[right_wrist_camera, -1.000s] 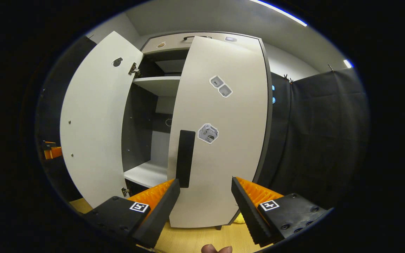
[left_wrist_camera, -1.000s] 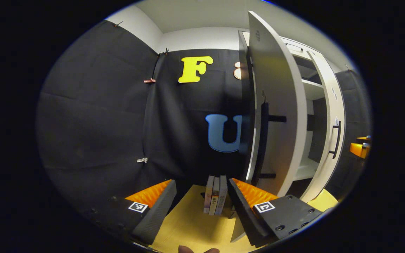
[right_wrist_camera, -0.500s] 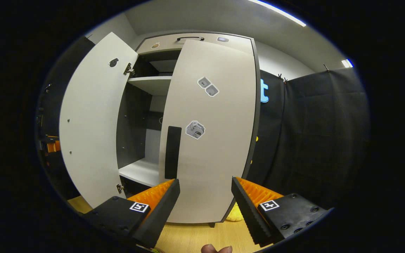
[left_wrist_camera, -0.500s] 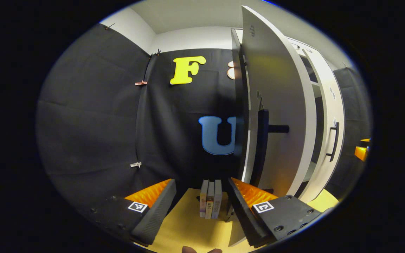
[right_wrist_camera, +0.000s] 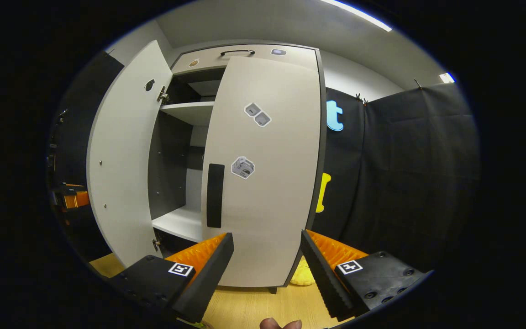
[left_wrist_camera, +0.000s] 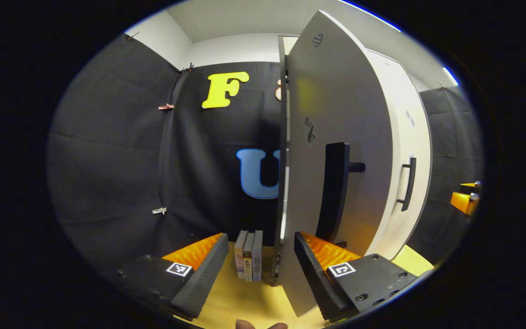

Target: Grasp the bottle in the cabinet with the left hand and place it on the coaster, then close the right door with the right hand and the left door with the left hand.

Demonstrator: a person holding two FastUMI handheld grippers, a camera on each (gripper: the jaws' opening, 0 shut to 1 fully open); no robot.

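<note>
L door (left_wrist_camera: 336,119) swung further shut, R door (right_wrist_camera: 267,183) nearly closed, both grippers (left_wrist_camera: 256,269) (right_wrist_camera: 267,269) released

Right gripper view: cabinet (right_wrist_camera: 244,50) stands on the table (right_wrist_camera: 254,306). Left door (right_wrist_camera: 121,160) swung out; right door (right_wrist_camera: 267,173) nearly shut. Left gripper view: books (left_wrist_camera: 248,255) upright on the table, left of the left door.

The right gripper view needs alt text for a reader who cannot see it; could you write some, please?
A tall pale cabinet stands ahead, its right door shut or nearly so and its left door swung wide open, showing bare shelves. The open right gripper hovers before the right door, above a wooden floor.
</note>
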